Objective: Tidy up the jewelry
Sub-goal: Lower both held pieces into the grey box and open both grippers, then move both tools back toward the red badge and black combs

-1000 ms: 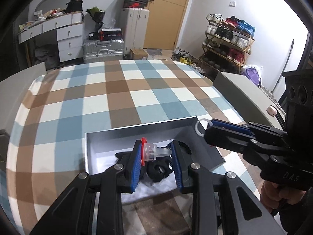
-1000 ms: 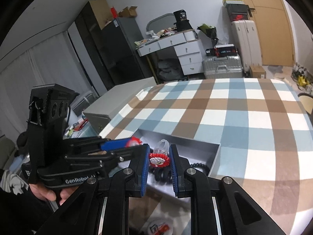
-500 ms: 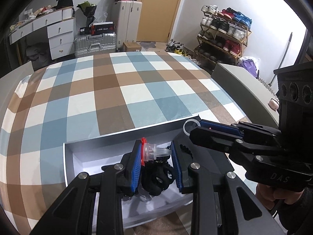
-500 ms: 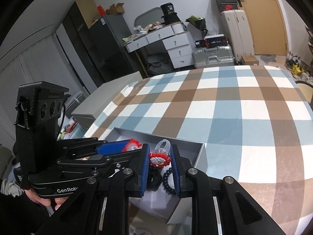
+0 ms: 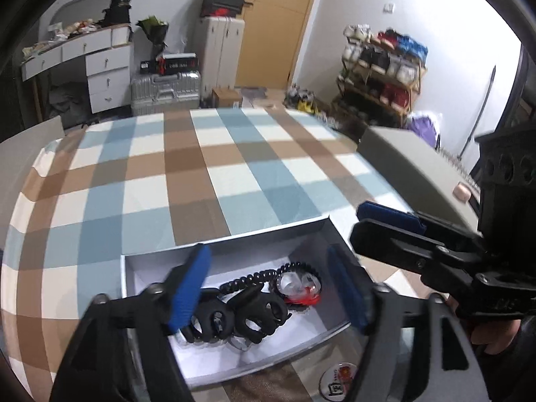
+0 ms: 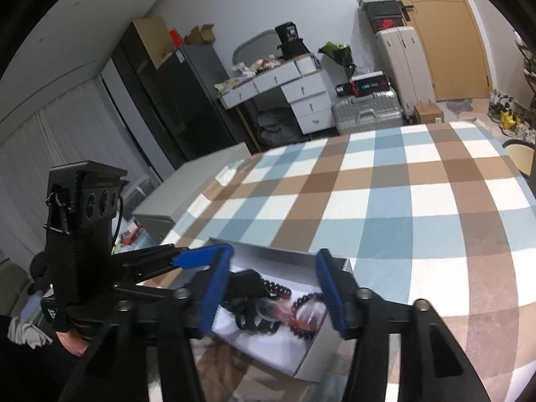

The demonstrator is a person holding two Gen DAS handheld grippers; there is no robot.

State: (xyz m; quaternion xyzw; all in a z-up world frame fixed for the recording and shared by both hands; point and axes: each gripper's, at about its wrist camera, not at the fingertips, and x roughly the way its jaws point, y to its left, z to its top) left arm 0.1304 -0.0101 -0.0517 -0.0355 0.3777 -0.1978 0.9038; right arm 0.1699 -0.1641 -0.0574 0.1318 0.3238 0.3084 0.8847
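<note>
Drop-off step: left gripper (image 5: 268,288) and right gripper (image 6: 273,289) jaws wide, empty above box (image 5: 234,246); bracelets (image 5: 298,284) lie below between them; next, likely withdraw.

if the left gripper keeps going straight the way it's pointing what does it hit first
Most likely the jewelry in the box: the open left gripper aims at the black coiled tie and the red-and-clear piece. Depth is hard to judge.
</note>
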